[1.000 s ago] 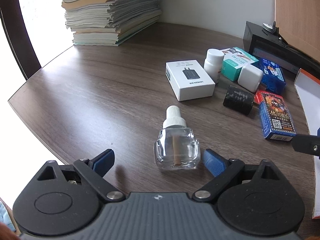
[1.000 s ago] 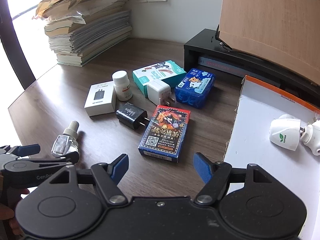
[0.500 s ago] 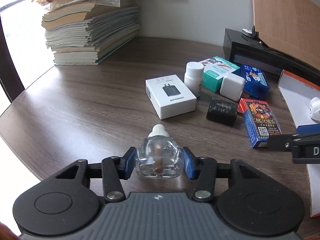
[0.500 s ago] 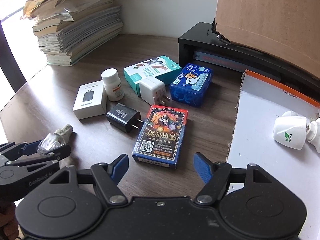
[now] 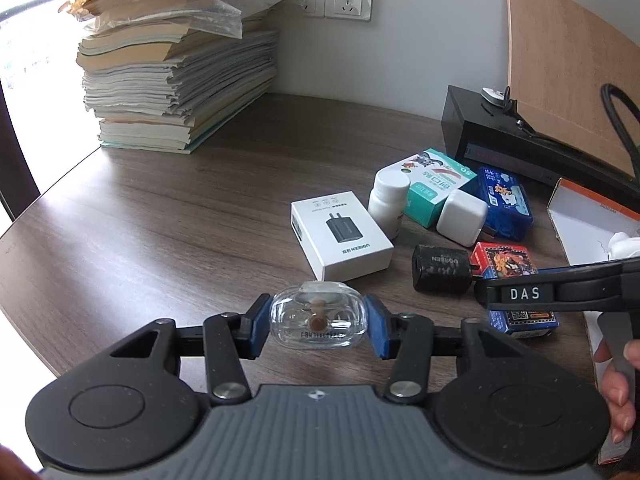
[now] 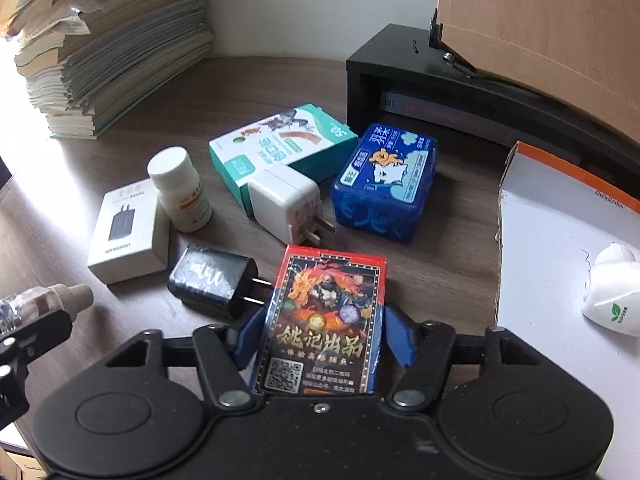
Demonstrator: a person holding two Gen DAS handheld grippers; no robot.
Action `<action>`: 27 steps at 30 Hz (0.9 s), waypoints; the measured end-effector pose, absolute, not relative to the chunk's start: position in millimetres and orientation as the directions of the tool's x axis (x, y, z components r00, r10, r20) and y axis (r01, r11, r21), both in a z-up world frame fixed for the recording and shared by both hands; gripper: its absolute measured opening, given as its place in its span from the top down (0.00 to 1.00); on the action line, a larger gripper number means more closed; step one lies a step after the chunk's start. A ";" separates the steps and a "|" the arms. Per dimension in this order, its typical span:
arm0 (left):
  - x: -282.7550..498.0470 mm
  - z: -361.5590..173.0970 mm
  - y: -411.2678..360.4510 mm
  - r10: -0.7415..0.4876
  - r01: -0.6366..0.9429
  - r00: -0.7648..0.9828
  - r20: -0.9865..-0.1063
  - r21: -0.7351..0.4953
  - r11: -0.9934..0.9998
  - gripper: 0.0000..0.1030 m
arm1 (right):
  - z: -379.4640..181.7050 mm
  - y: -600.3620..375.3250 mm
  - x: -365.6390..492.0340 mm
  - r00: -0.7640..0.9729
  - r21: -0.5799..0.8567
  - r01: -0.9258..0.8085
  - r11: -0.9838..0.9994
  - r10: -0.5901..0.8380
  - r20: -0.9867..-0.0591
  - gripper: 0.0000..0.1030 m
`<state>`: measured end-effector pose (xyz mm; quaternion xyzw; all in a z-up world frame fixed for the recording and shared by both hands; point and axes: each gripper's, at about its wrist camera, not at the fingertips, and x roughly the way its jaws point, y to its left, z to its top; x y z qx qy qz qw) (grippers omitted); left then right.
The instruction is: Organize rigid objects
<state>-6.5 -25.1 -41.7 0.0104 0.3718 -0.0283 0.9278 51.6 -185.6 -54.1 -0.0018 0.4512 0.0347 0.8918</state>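
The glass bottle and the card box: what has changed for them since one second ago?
The left claw closed on the glass bottle and lifted it. The right claw came down astride the card box, jaws just closing. The other items stayed put.

Across the bottom of the left wrist view, the left tool [image 5: 316,326] is matte black plastic speckled with pale dust. Two rounded lobes, each with a shallow circular recess, flank a ribbed grey centre plate bearing a small pale emblem. Jointed black links with silver rivet heads run up to blue pads [image 5: 376,330]. The right tool [image 6: 324,334], at the bottom of the right wrist view, has the same build, with an all-black centre and one small screw. At the right edge of the left wrist view its side carries a black label with white letters "DAS". Beside that, fingertips of a hand [image 5: 618,396] show.
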 end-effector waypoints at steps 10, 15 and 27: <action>0.6 -23.1 -46.1 -0.109 0.132 0.741 -0.662 -0.014 0.991 0.52 | -25.4 -205.9 27.7 0.647 0.032 -0.005 0.999 0.028 -0.762 0.31; 1.4 -10.7 -67.9 -0.157 0.185 0.748 -0.645 -0.023 0.982 0.52 | -3.6 -230.8 6.5 0.675 0.053 0.045 0.998 0.009 -0.738 0.31; -14.4 6.7 -151.6 -0.335 0.387 0.717 -0.611 -0.052 0.921 0.52 | 24.2 -303.3 -52.8 0.703 0.058 0.225 0.973 -0.121 -0.701 0.31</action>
